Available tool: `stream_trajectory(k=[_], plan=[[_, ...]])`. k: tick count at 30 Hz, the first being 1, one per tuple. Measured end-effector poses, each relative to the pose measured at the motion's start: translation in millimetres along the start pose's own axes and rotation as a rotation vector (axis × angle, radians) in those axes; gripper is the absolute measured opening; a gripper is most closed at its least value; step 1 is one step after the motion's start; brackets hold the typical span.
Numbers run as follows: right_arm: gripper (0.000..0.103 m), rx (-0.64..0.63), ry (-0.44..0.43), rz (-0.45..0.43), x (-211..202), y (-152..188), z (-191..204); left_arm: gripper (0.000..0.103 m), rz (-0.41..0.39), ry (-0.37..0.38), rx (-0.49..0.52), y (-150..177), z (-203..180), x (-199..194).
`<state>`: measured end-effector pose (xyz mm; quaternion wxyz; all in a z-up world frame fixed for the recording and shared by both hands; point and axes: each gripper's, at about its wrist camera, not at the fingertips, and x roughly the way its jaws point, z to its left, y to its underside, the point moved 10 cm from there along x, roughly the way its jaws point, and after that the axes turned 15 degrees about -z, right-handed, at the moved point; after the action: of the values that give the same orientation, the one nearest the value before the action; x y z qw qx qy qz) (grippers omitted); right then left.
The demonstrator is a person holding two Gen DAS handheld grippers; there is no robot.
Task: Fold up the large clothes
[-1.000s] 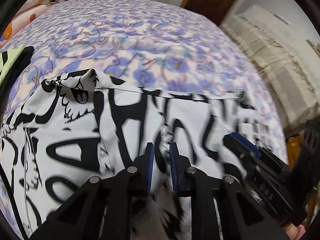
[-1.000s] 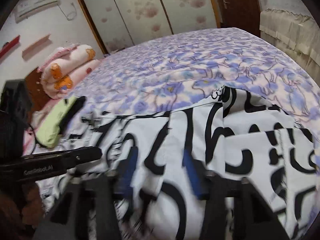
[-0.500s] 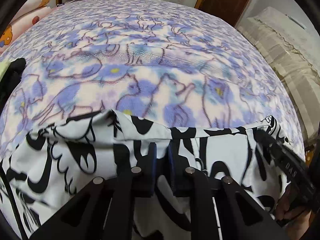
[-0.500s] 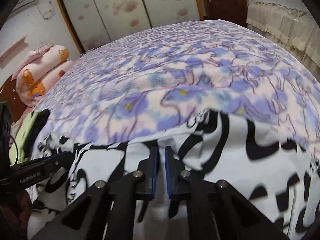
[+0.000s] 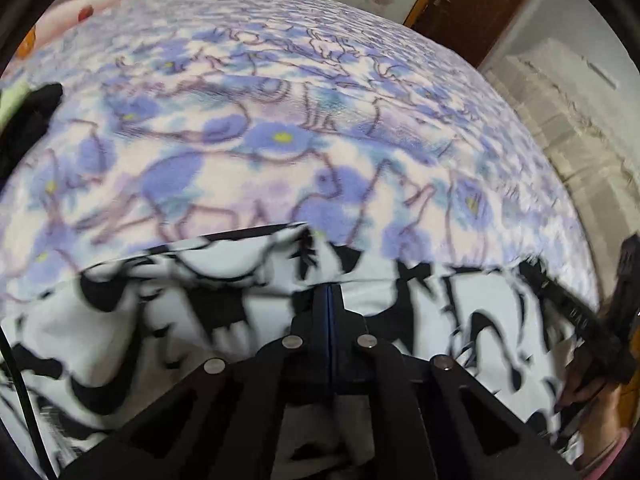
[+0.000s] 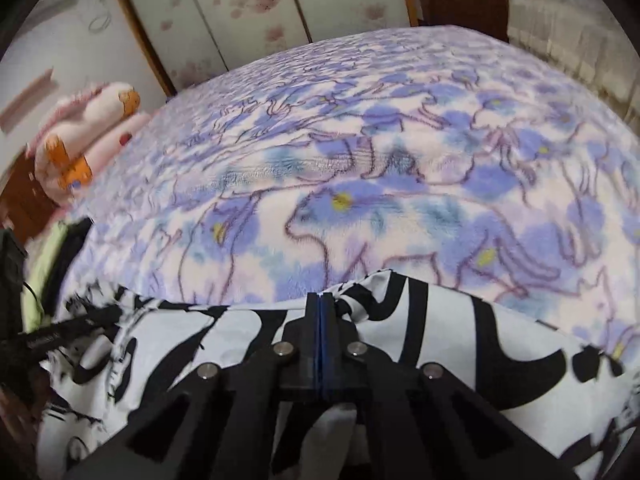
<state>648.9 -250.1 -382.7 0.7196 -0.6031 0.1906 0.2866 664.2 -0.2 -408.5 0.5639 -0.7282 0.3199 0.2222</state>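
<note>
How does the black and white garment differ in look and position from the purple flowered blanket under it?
The garment has bold black marks on smooth white cloth; the blanket is fluffy, with soft purple flowers. The garment is bunched at the near edge; the blanket lies spread flat across the bed. Both are printed fabrics.

Motion blur smears the black-and-white garment (image 5: 168, 320); the gripper bodies hide its near part, frame edges crop its sides.
</note>
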Motion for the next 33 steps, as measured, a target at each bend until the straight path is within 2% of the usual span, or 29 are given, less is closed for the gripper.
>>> stream_trajectory(k=[2,3,6,9,10,12,15,18,21,22,23,29,33], plan=[[0.0,-0.047,0.022,0.0,-1,0,3,0.002,-0.001,-0.052,0.027,0,11,-5],[0.0,-0.058,0.025,0.003,-1,0,2,0.002,-0.006,-0.11,0.048,-1,22,-9],[0.0,-0.047,0.037,0.004,-6,-1,-2,0.002,-0.008,-0.158,0.012,-7,49,-18],[0.0,-0.102,0.122,-0.013,-19,-4,-11,0.002,-0.008,-0.225,-0.009,-12,77,-29],[0.0,-0.123,0.179,-0.006,-22,-3,-19,0.002,-0.007,-0.24,-0.013,-13,85,-34],[0.0,-0.132,0.293,0.029,-33,5,-45,0.002,-0.005,-0.25,-0.032,-14,100,-44],[0.0,-0.066,0.384,0.041,-60,9,-78,0.002,0.0,-0.252,-0.037,-12,117,-57],[0.0,-0.072,0.474,0.029,-92,7,-99,0.002,0.012,-0.29,-0.025,-6,136,-71],[0.0,-0.062,0.553,0.029,-121,11,-115,0.004,0.008,-0.27,-0.089,0,147,-86],[0.0,-0.046,0.568,0.033,-130,15,-118,0.013,0.017,-0.271,-0.12,5,152,-93],[0.0,-0.024,0.583,0.035,-140,19,-122,0.015,0.035,-0.271,-0.14,10,156,-97],[0.0,0.095,0.636,0.054,-190,60,-110,0.019,0.065,-0.263,-0.105,37,159,-133],[0.003,0.113,0.637,0.072,-220,92,-83,0.02,0.139,-0.259,-0.134,75,169,-165]])
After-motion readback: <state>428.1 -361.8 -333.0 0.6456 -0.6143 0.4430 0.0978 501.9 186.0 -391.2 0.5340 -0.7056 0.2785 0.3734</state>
